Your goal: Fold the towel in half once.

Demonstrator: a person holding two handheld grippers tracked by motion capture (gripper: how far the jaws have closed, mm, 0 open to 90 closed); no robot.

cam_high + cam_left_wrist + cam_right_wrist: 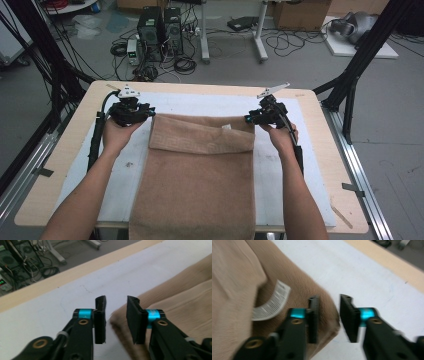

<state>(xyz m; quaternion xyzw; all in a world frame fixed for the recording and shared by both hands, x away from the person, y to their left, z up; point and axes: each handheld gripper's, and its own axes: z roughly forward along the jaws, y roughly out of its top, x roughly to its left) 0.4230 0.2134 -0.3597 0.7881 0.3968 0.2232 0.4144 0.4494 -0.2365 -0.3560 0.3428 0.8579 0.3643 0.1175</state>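
The tan, ribbed terry-cloth towel (pixel 200 185) lies lengthwise on the white mat (pixel 120 175) covering the pale wooden bench (pixel 55 165). Its near end hangs over the near edge of the bench, and its far end is folded back toward the person, forming a doubled flap with the fold line at the far side. A small white printed care label (pixel 270 303) projects from the flap near the right far corner

Handling judgement: the towel is soft, limp and light, with a grippy pile. It will sag and crease wherever it is unsupported, so it should be taken at two corners at once, with both layers pinched where a fold has to be kept

The left hand-held gripper (pixel 116 315) stands at the left far corner of the fold. Its jaws are parted to a moderate gap, with the corner of the cloth lying below and beside the right pad; the pads do not press on it

The right hand-held gripper (pixel 329 317) stands at the right far corner. Its jaws are likewise moderately apart; the rounded cloth corner sits by its left pad, and no cloth is clamped

Beyond the bench, black computer towers (pixel 160 27) and loose cables (pixel 185 62) occupy the grey floor (pixel 300 70)
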